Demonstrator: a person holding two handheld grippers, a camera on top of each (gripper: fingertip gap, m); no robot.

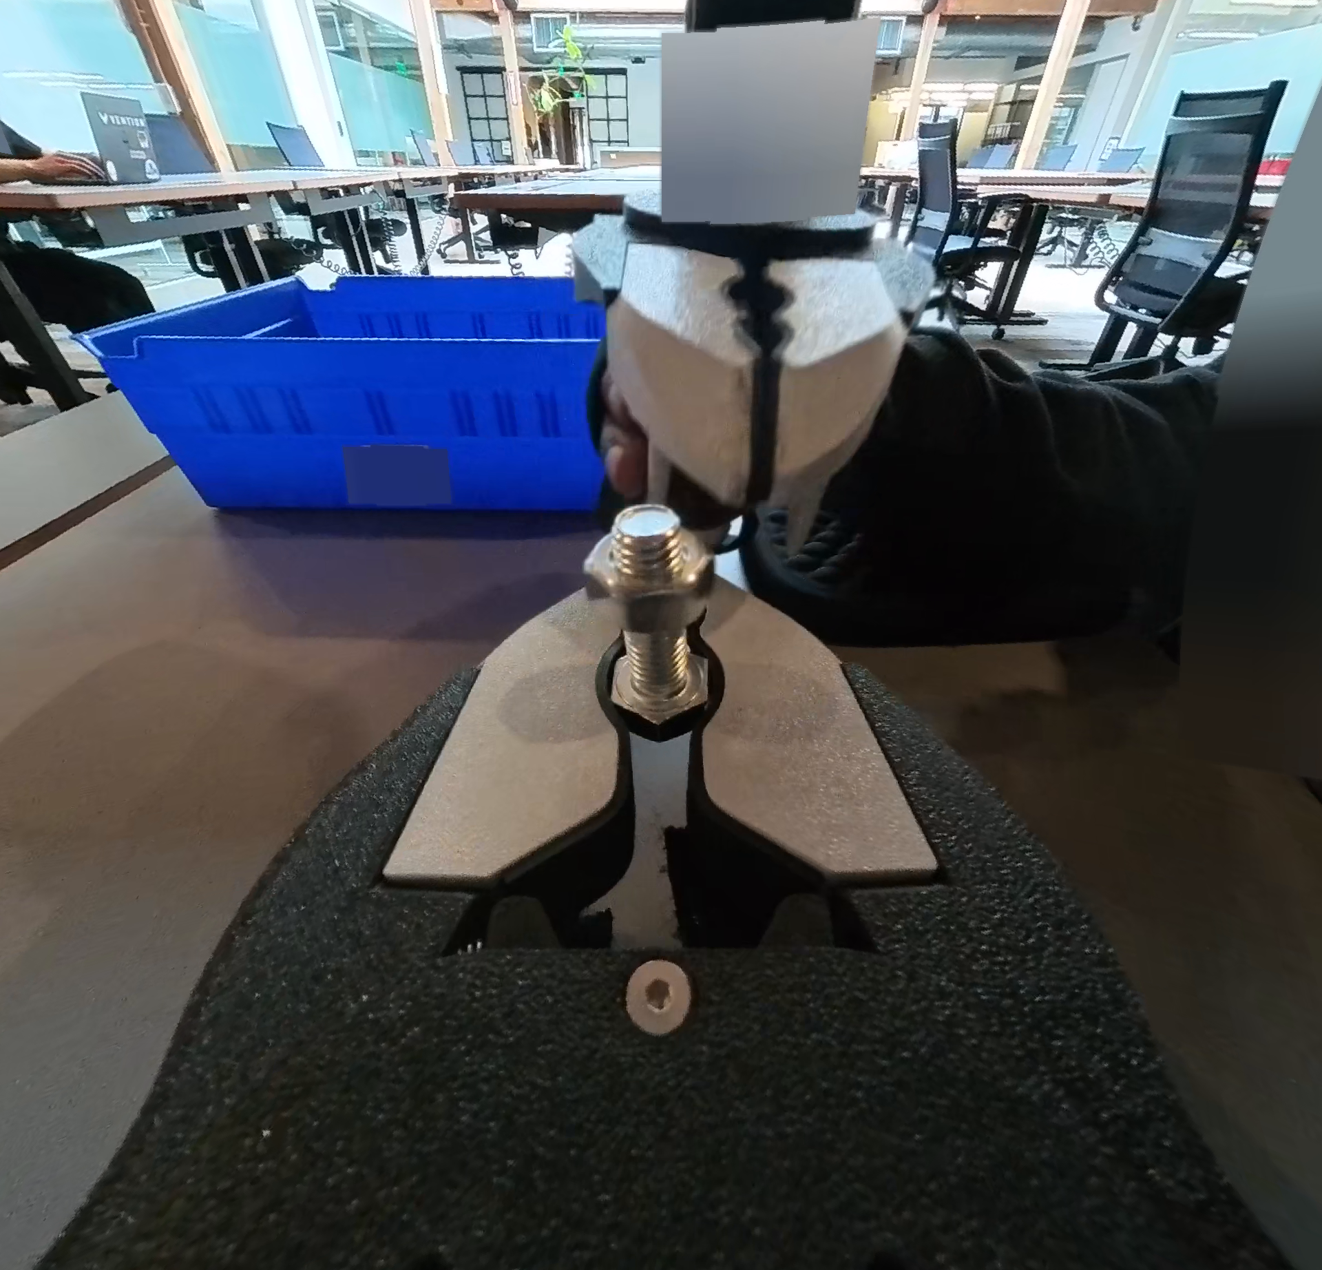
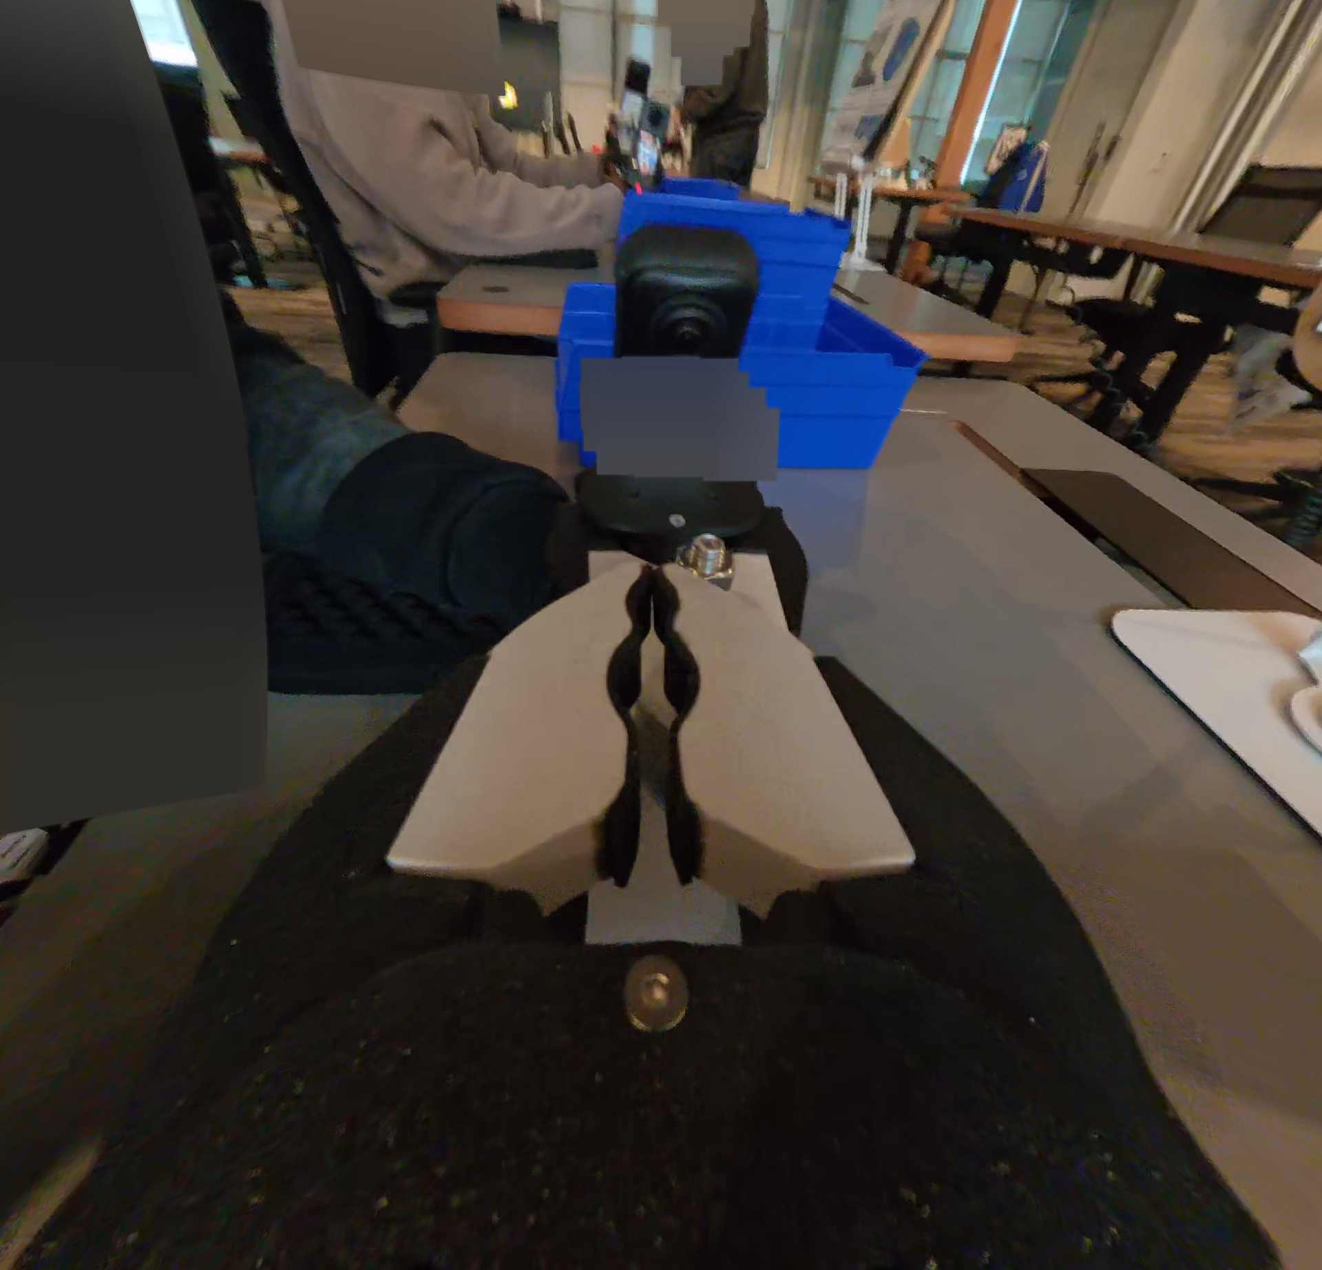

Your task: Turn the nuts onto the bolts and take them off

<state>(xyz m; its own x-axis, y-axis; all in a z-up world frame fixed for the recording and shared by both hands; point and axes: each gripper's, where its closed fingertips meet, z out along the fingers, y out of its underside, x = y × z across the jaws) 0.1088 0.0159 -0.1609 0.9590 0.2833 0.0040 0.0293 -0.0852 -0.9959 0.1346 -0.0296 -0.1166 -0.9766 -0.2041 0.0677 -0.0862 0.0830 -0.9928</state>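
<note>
My left gripper (image 1: 649, 652) is shut on a silver bolt (image 1: 652, 652). It clamps the bolt low on the shaft, just above the head, in the round notch of its jaws, and the bolt stands upright. A silver hex nut (image 1: 647, 577) sits threaded near the bolt's top, with a few threads showing above it. My right gripper (image 1: 744, 513) hangs tip-down just behind the bolt's top. In the right wrist view its fingertips (image 2: 654, 579) are pressed together with nothing between them. The nut (image 2: 708, 569) stands just to the right of them.
A blue plastic bin (image 1: 358, 391) stands on the grey table (image 1: 214, 663) behind the bolt; it also shows in the right wrist view (image 2: 837, 391). A white mat (image 2: 1216, 677) lies at the table's right. Dark sleeves (image 1: 1001, 484) hold the grippers. Office desks and chairs lie beyond. My hands' fingertips stand some 6 cm from each other.
</note>
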